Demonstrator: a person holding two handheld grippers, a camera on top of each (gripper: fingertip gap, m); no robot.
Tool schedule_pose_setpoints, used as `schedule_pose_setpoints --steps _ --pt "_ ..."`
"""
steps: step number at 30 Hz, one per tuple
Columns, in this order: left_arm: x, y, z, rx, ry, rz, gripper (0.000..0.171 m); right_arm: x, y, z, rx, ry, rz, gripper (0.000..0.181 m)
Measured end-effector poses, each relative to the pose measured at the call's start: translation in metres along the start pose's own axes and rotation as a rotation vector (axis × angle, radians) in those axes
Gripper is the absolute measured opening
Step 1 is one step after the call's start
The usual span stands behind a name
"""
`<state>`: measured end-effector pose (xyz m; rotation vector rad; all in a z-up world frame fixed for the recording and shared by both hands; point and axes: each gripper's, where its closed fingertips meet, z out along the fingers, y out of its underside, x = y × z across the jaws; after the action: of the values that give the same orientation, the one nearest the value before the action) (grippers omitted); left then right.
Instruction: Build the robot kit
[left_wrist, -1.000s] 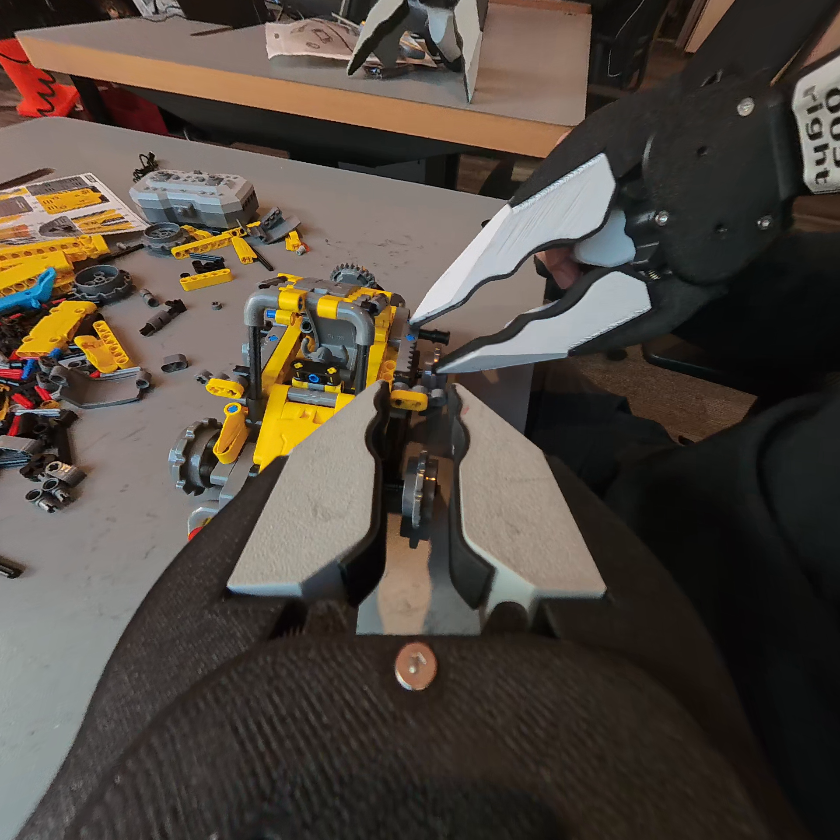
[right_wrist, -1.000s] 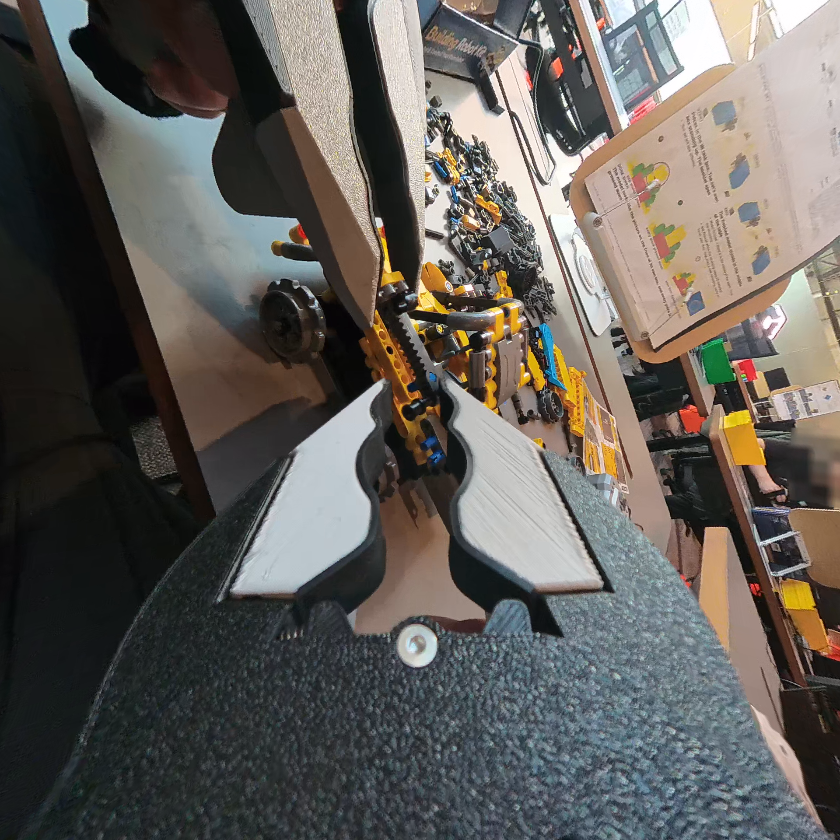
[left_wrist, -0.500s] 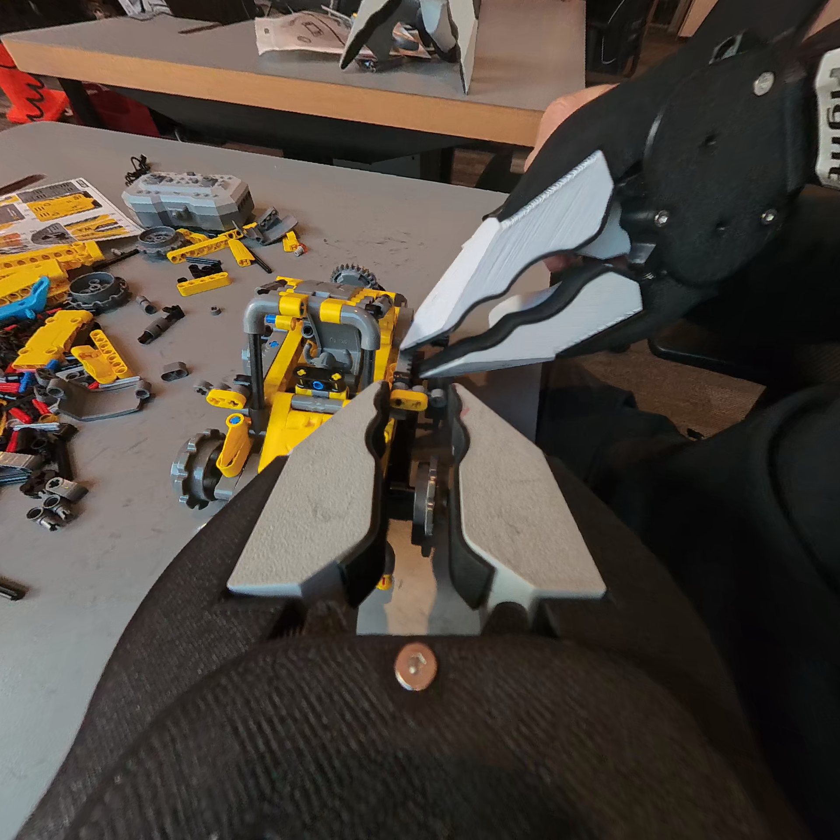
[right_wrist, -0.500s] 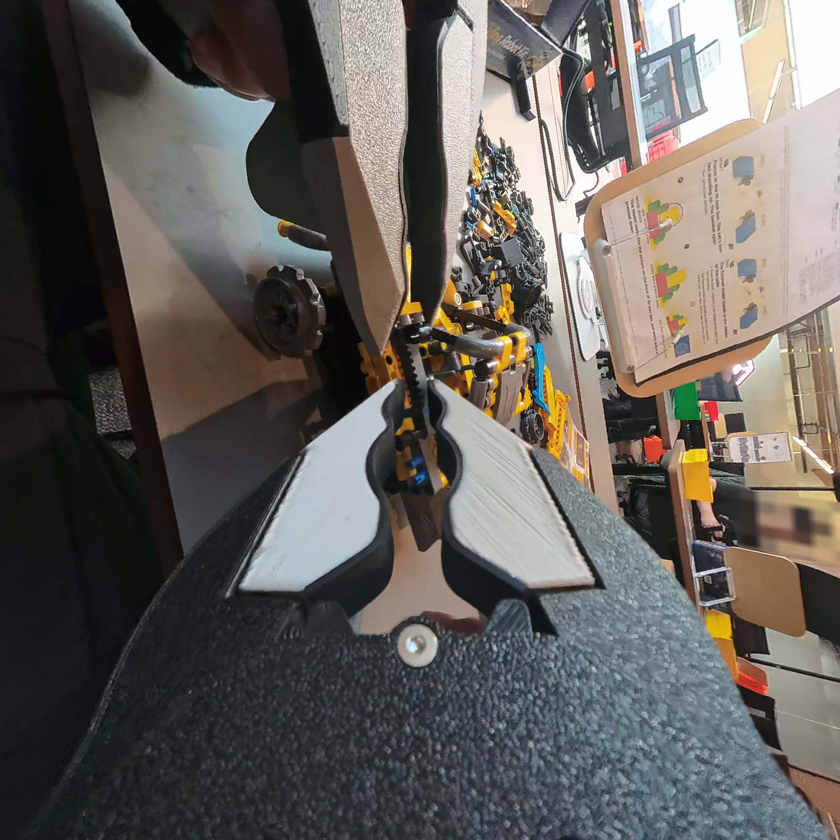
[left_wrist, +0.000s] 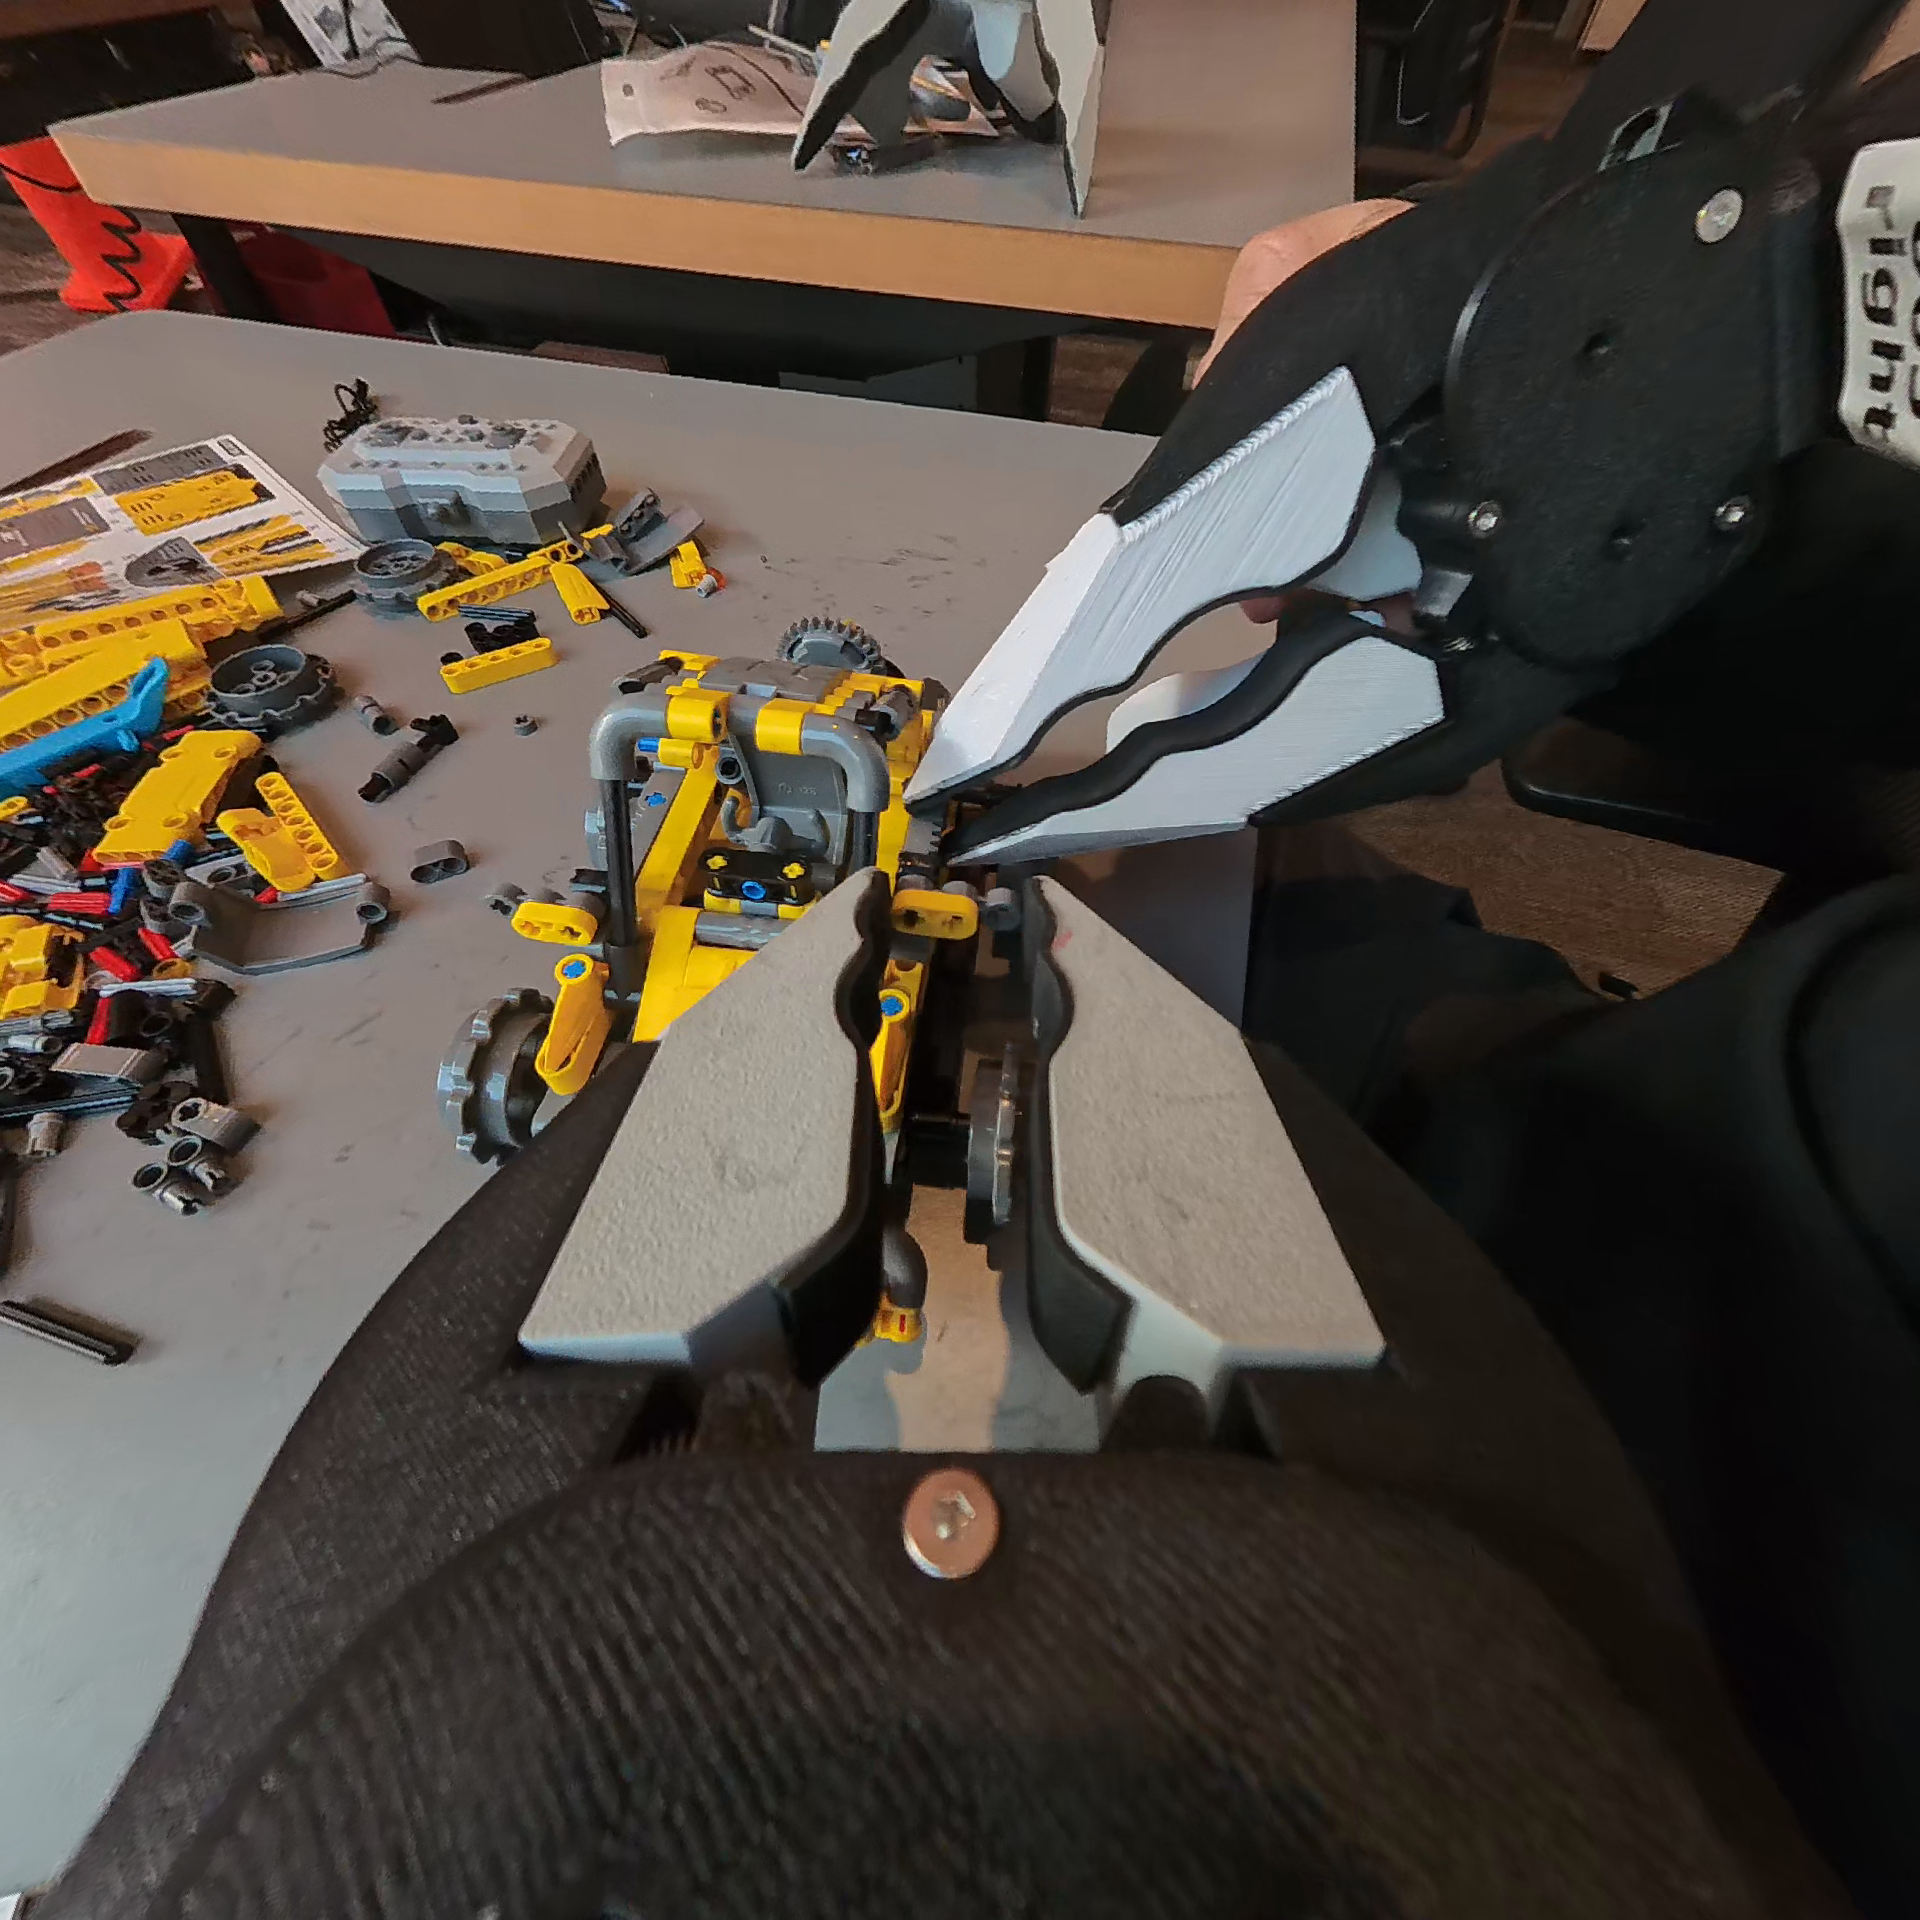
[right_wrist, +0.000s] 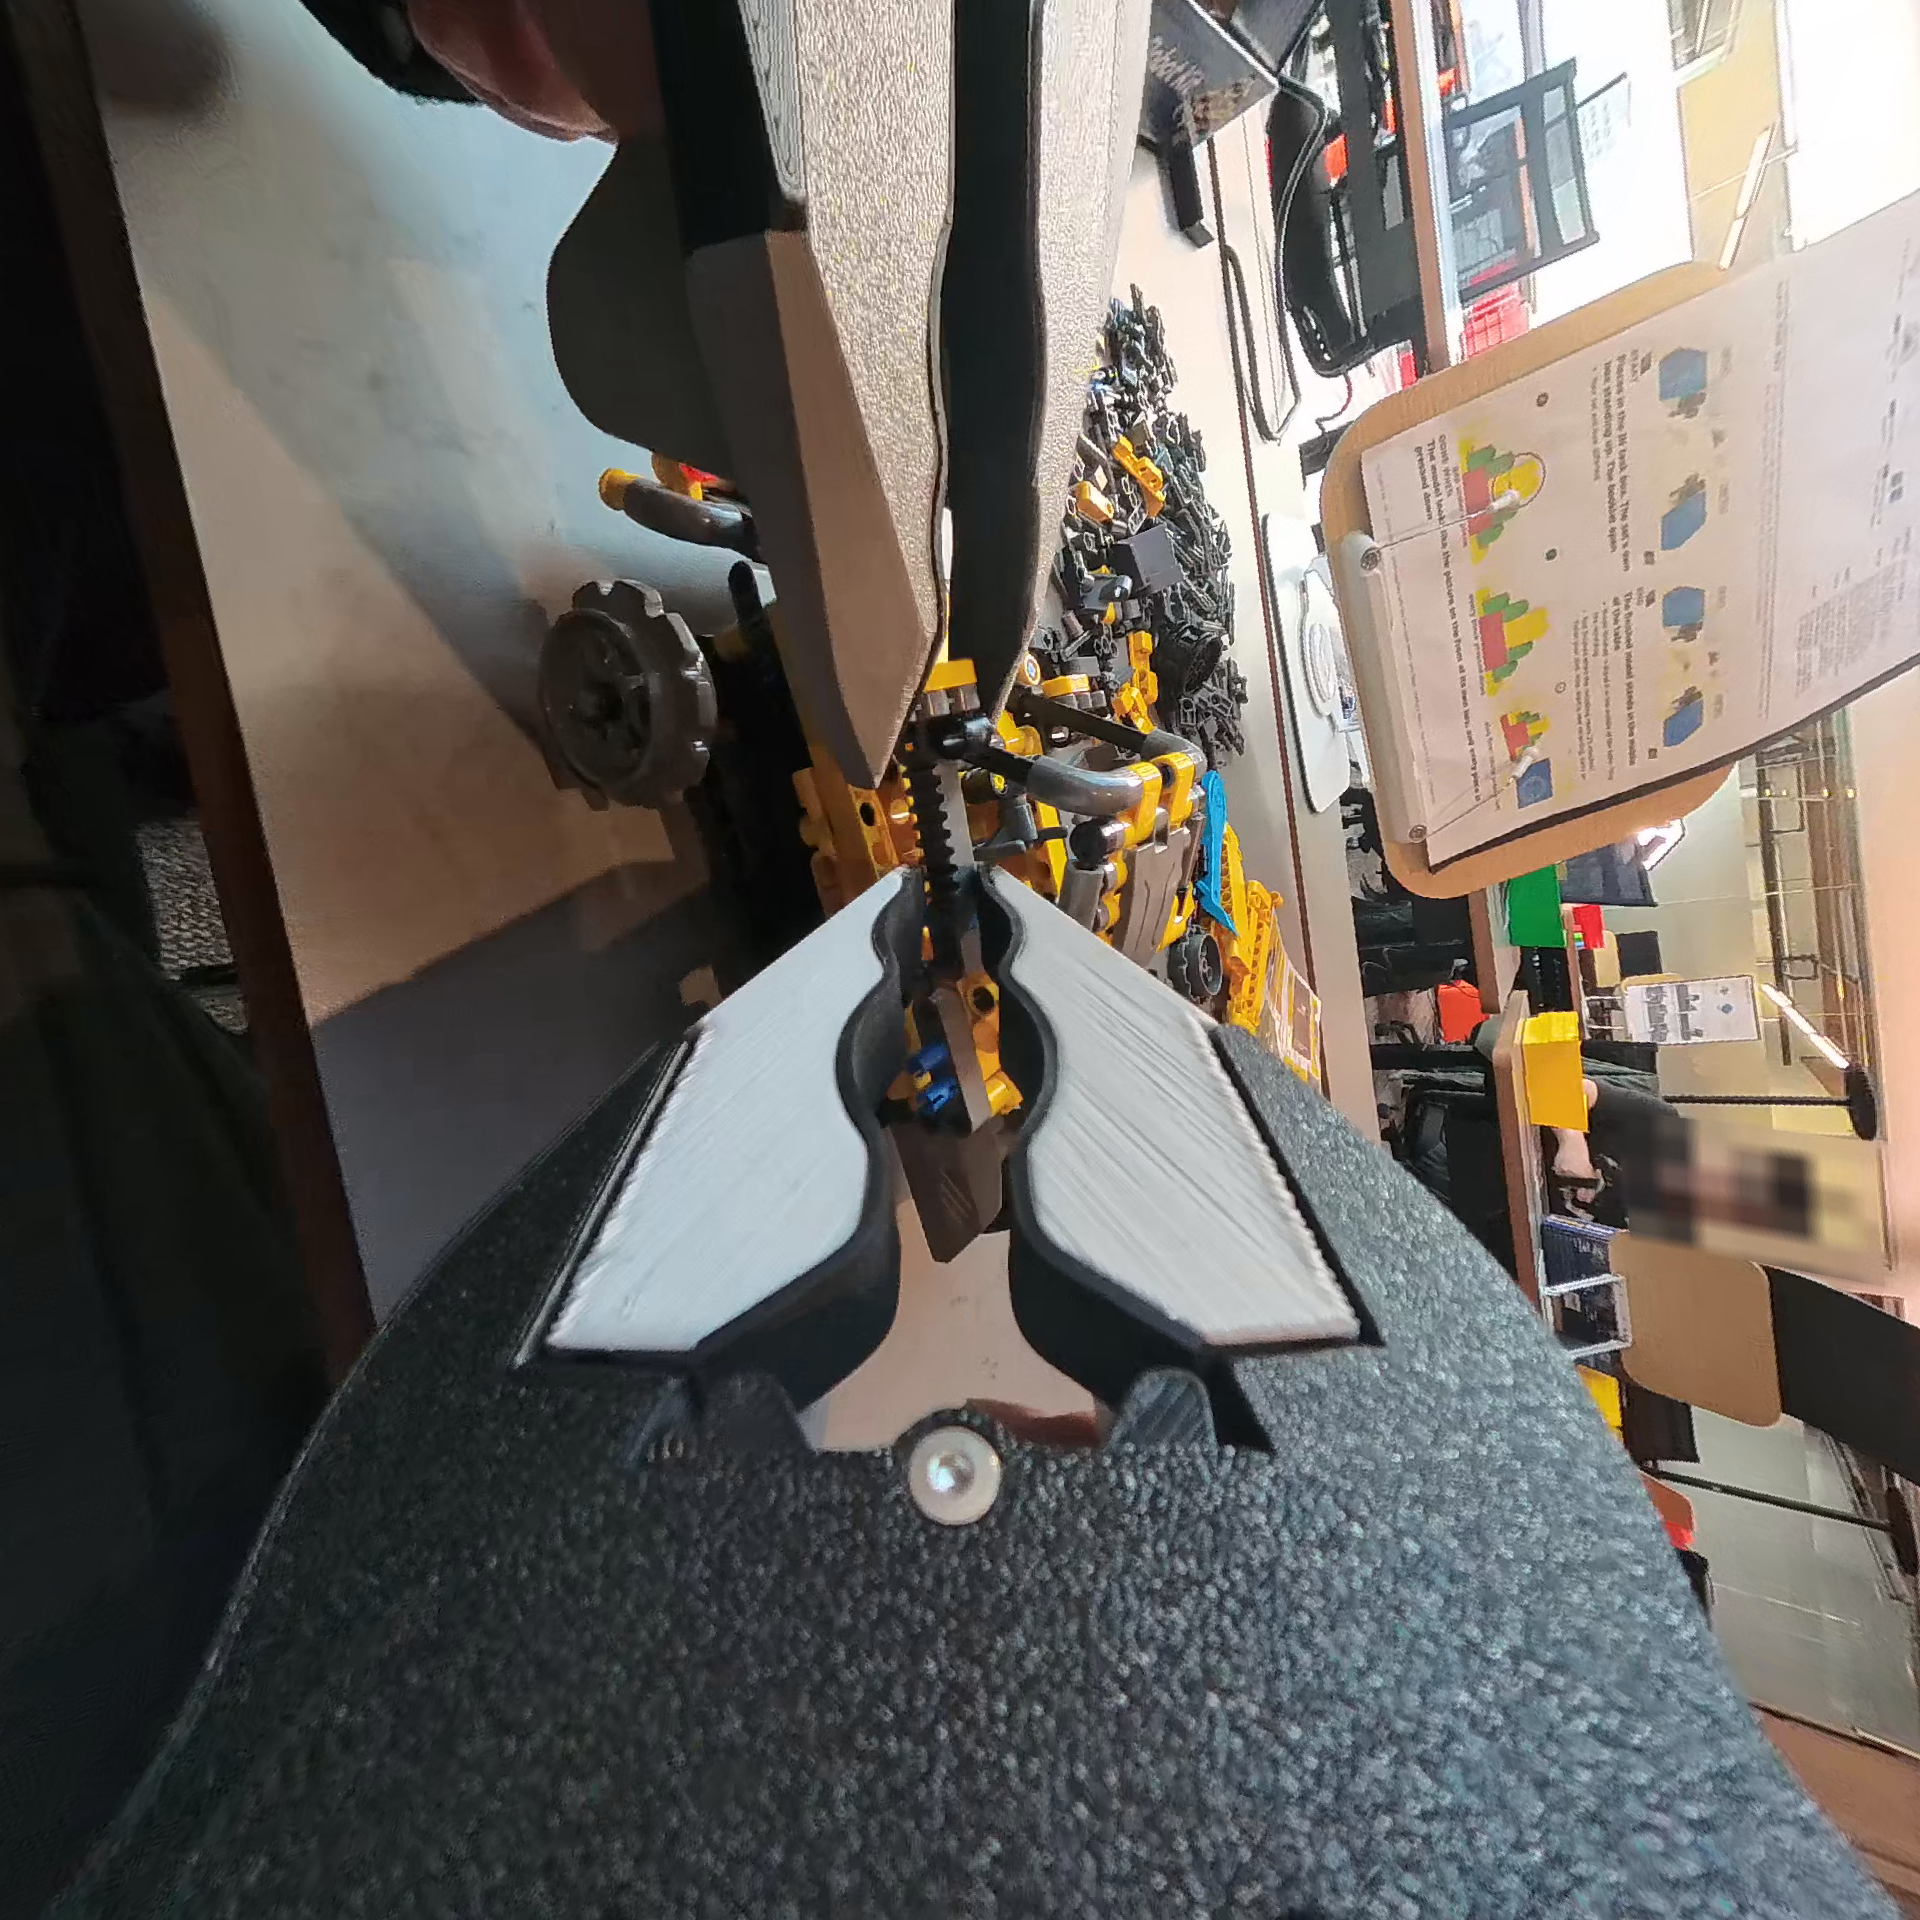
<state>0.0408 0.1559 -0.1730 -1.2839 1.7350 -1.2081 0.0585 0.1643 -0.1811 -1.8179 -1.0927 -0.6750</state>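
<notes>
A yellow and grey brick-built vehicle model (left_wrist: 748, 790) stands near the right edge of a grey table (left_wrist: 312, 1299). My left gripper (left_wrist: 951, 894) is shut on the model's right side, around a yellow beam and a grey gear. My right gripper (right_wrist: 951, 888) comes in from the right and is shut on a black toothed rack (right_wrist: 943, 821) on the model's upper right corner. It also shows in the left wrist view (left_wrist: 930, 826), with its tips just above the left gripper's. The left gripper shows at the top of the right wrist view (right_wrist: 940, 696).
Loose yellow, black, red and grey parts (left_wrist: 135, 831) lie on the table's left side, with a grey battery box (left_wrist: 457, 488) and a booklet (left_wrist: 156, 520). A second table (left_wrist: 623, 208) stands behind. A clipboard with a sheet (right_wrist: 1610, 582) stands beyond the model. Both grippers' tips are close together, under 4 cm apart.
My right gripper has moved in to the model's corner and closed from open onto the black toothed rack. My left gripper has kept its hold on the model.
</notes>
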Motion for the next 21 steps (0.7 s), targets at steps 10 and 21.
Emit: schedule_pose_setpoints --steps 10,21 --pt "0.0020 0.0045 0.0044 -0.017 0.010 -0.020 0.023 -0.0024 0.0045 -0.0011 -0.018 -0.006 -0.018 0.009" --pt "-0.0016 0.0060 -0.0010 -0.046 -0.010 -0.005 0.023 -0.0016 0.0048 0.0006 -0.027 -0.004 -0.004 0.009"
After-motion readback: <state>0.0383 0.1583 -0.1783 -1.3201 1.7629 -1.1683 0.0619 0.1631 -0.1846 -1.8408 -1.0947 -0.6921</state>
